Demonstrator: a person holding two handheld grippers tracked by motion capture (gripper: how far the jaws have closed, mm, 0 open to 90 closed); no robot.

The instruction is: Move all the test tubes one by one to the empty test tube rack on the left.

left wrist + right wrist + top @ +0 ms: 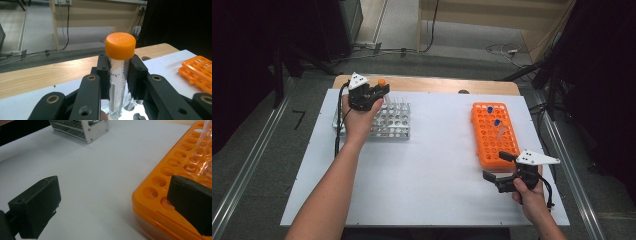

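Left claw (381,92) is clamped on a clear tube with an orange cap (120,45). In the left gripper view the two pads (103,72) press the tube wall from either side just below the cap; the tube stands upright, printed graduations facing the camera, and its lower end runs down out of sight between the jaws.

In the high view this claw and tube sit at the far left of the bench (432,165), over the far edge of the metal rack (393,121). Whether the tube bottom is inside a rack hole cannot be told.

Right claw (498,172) is spread wide, nothing between the jaws. It sits at the near right, just beside the near end of the orange rack (492,142). In the right gripper view one jaw overlaps that rack's near corner; the other is over bare white bench surface.

The orange rack holds two blue-capped tubes (490,109) toward its far end and one clear uncapped tube (501,132), tilted, near the middle.
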